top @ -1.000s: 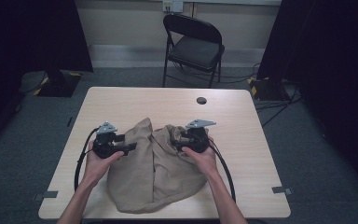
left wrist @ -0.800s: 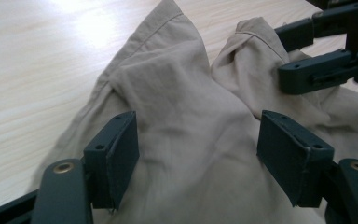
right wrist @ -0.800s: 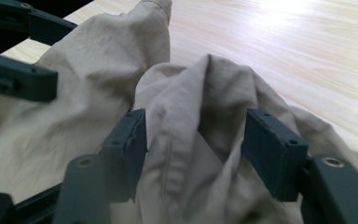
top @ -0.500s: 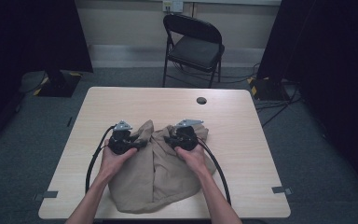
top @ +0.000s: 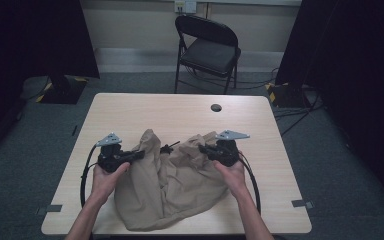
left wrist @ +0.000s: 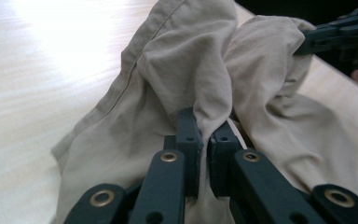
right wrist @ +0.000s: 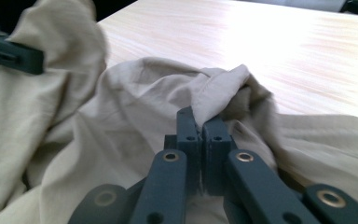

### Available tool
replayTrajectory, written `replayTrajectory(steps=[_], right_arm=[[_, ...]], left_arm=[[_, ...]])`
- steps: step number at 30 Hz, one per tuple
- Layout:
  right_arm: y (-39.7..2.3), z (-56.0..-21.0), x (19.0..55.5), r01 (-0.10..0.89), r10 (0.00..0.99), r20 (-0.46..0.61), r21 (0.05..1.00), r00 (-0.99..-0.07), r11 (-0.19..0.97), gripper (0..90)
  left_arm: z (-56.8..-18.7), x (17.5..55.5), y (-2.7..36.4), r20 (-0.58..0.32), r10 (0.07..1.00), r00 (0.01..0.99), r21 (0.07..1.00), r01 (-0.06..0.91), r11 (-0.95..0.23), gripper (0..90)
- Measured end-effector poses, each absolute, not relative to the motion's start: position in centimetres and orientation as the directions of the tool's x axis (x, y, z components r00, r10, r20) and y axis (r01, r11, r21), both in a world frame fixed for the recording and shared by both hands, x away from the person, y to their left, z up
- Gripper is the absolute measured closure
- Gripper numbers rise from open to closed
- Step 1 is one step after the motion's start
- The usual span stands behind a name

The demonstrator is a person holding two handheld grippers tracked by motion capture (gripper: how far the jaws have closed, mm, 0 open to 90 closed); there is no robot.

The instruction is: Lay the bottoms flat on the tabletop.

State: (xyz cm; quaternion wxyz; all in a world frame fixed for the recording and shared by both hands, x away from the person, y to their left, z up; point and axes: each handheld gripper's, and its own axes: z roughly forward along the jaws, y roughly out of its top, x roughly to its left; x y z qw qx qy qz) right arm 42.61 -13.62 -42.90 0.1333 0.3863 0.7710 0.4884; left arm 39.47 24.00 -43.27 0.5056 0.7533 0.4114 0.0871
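A crumpled tan garment [top: 170,185] lies on the front half of the light wooden table [top: 180,112]. My left gripper [top: 141,153] has just closed and is shut on a raised fold at the garment's upper left. In the left gripper view the jaws [left wrist: 204,135] pinch the tan cloth [left wrist: 177,60] between the pads. My right gripper [top: 202,148] has also just closed and is shut on a fold at the upper right. The right gripper view shows its jaws [right wrist: 199,123] clamped on a peak of the cloth [right wrist: 135,107]. Both folds stand lifted off the table.
A round cable hole [top: 216,107] sits near the table's far edge. A black folding chair [top: 207,50] stands on the floor behind the table. Bare tabletop lies beyond and beside the garment. Black cables loop from both grippers toward the front edge.
Both hands went in toward the middle of the garment, the jaws shut on cloth, and the hands have drawn apart again, pulling up two folds.
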Motion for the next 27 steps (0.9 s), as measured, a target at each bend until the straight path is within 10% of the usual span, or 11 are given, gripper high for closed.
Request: replayTrajectory(steps=[13, 27], right_arm=[[-18.8, -45.1, 38.7, 0.504, 0.773, 0.168, 0.836, -0.612, 0.218, 88.4], [-16.7, -50.0, 40.2, 0.595, 0.784, 0.192, 0.760, -0.590, 0.261, 88.3]], left_arm=[[-46.9, 34.6, 24.7, -0.316, 0.682, 0.660, 0.767, 0.601, -0.226, 86.5], [-49.6, 38.5, 23.9, -0.286, 0.736, 0.613, 0.732, 0.636, -0.245, 87.3]])
